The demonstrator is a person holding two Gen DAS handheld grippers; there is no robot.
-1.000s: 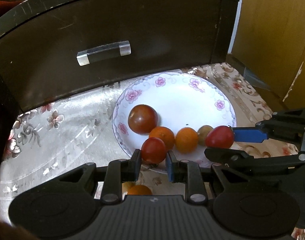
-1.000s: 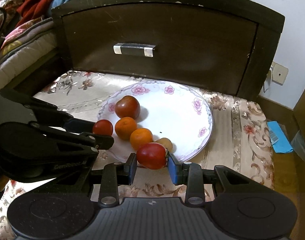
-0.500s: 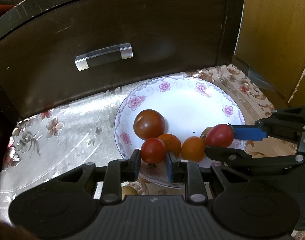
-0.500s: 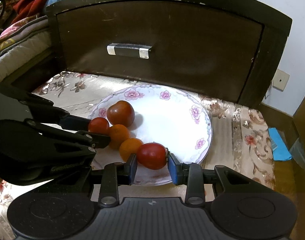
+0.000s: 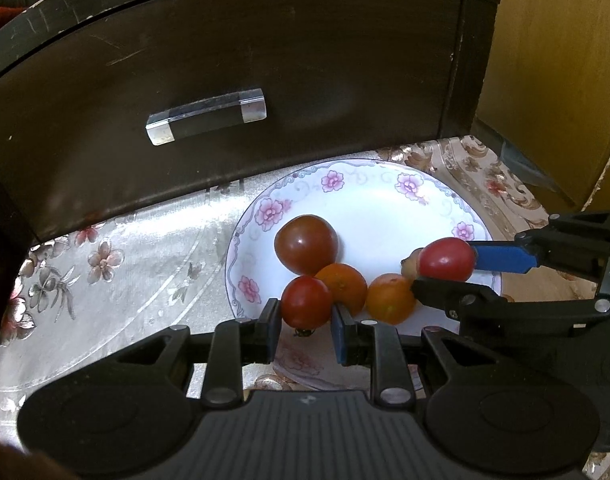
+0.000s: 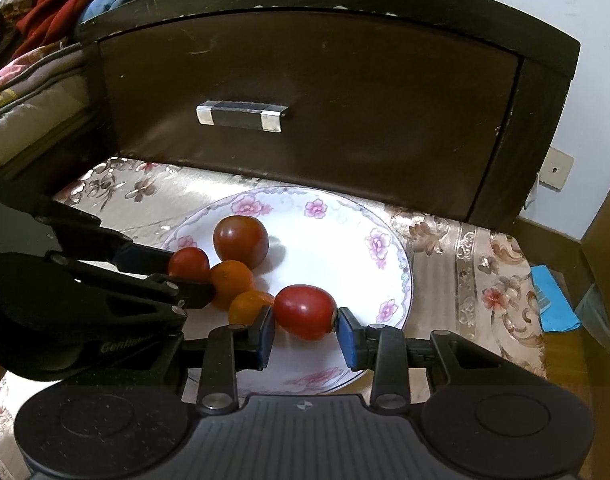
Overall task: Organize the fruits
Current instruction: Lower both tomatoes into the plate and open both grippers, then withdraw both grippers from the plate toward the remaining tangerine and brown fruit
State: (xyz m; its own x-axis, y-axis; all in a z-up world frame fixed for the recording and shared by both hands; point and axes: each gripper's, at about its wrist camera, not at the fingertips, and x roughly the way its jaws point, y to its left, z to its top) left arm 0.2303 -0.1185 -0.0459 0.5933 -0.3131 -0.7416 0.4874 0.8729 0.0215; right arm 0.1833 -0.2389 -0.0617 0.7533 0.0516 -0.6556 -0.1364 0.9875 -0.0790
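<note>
The left gripper (image 5: 306,322) is clenched on a round red tomato (image 5: 306,301) just above the near rim of the floral plate (image 5: 385,208), and the right gripper (image 6: 303,330) grips an oval red tomato (image 6: 304,311) over the plate's near side. The 2 oranges (image 5: 343,286) and the dark tomato (image 5: 306,244) lie clustered on the plate. Released onto that sloped rim or against the cluster, either tomato would likely roll off or knock the others loose.

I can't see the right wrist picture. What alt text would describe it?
The right gripper holds a red tomato over a flowered plate; the left gripper holds a smaller tomato beside a large dark tomato and two oranges. A dark drawer front stands behind.
</note>
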